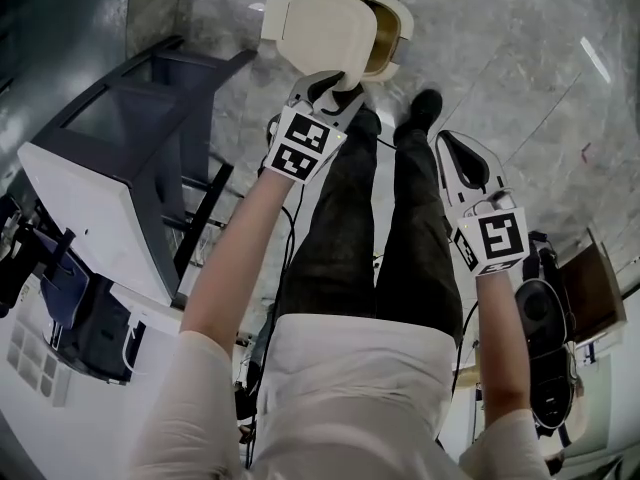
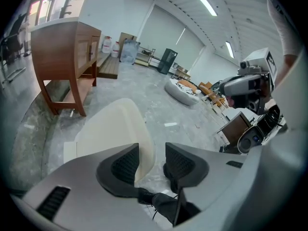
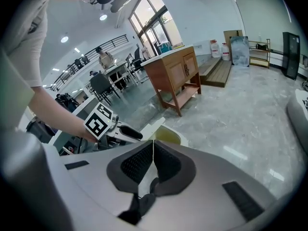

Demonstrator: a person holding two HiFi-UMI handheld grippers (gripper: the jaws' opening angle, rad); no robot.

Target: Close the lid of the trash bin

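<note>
The cream trash bin [image 1: 392,13] stands on the marble floor ahead of my feet. Its lid [image 1: 322,28] is raised and tilted, and the yellowish inside shows at the right. My left gripper [image 1: 335,86] is open at the lid's near edge. In the left gripper view the lid [image 2: 113,126] rises just beyond the left gripper [image 2: 151,163], with its edge reaching into the gap and the pads not pressing on it. My right gripper [image 1: 448,143] hangs shut and empty over the floor to the right. From the right gripper [image 3: 153,153] view the open bin [image 3: 168,136] shows.
A grey and white cart [image 1: 110,188] stands close at the left. My legs and black shoes [image 1: 425,108] are just below the bin. Dark equipment [image 1: 545,318] sits at the right. A wooden cabinet [image 2: 67,57] stands beyond the bin, with open marble floor around it.
</note>
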